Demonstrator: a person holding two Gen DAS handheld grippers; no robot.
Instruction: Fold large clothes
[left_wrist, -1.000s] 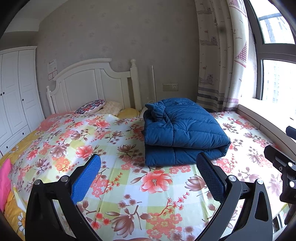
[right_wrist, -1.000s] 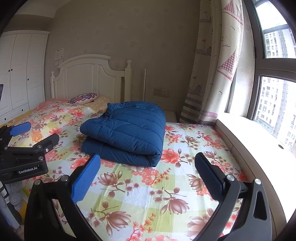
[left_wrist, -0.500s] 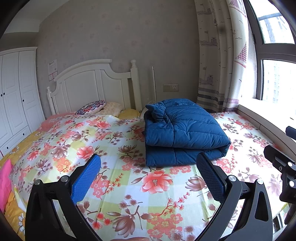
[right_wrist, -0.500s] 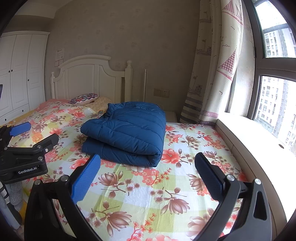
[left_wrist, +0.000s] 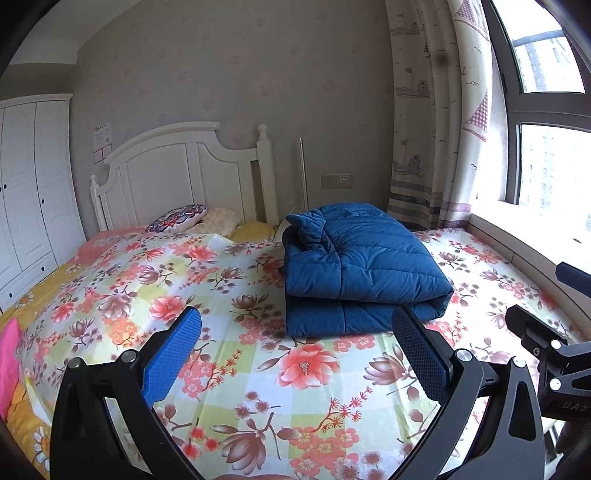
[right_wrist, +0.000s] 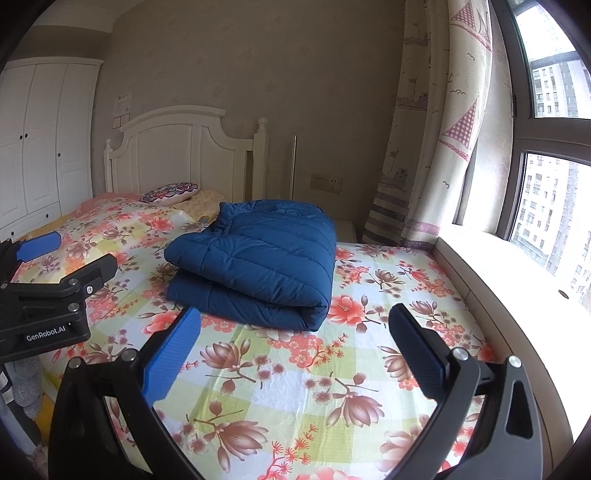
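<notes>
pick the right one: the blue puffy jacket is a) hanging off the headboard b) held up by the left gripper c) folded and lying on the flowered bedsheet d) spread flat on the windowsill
c: the blue puffy jacket lies folded in layers on the flowered bedsheet, and the left gripper and right gripper are both open and clear of it.

Bed (left_wrist: 258, 387) covered by a checked sheet (right_wrist: 295, 387) printed with orange and brown flowers. White headboard (left_wrist: 177, 177) at the far end, against a beige patterned wall (left_wrist: 258, 74). 2 pillows just before the headboard: a purple patterned pillow (left_wrist: 177, 218) touching a pale yellow pillow (left_wrist: 221, 220). White wardrobe (left_wrist: 29, 184) on the left. Pink cloth (left_wrist: 9, 354) at the bed's left edge. Wall socket (left_wrist: 336, 181) beside a thin upright pole (left_wrist: 303, 170). Sailboat-print curtain (right_wrist: 432, 129) hanging next to the window (right_wrist: 554, 184), with a pale sill (right_wrist: 517, 280) along the bed's right side.
</notes>
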